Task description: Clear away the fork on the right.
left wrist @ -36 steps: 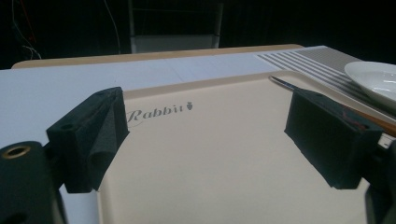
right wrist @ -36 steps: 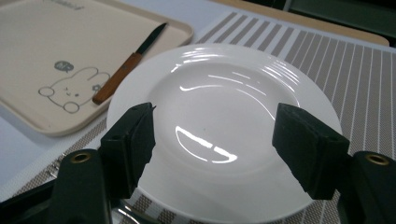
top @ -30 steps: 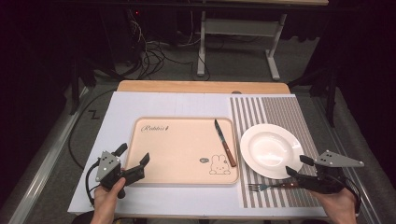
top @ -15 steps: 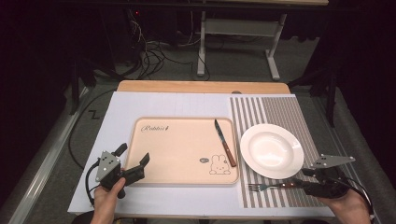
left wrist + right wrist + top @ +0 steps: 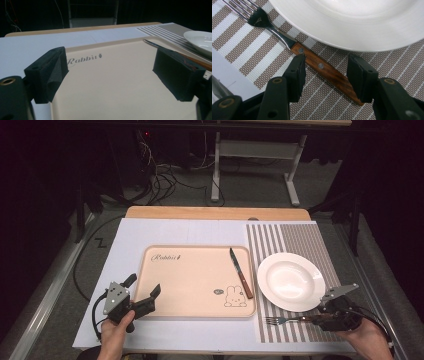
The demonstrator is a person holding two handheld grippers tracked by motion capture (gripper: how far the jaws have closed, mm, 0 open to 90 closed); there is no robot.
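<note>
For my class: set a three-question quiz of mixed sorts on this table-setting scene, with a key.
1. True or false: the knife lies on the striped placemat.
2. Which thing sits between the jaws of the right gripper? A the plate B the fork C the knife
3. Fill in: the left gripper hovers at the tray's near-left ____.

Key
1. False: it lies on the tray, by its right rim.
2. B: the jaws straddle the fork's wooden handle with gaps showing on both sides.
3. Corner.
</note>
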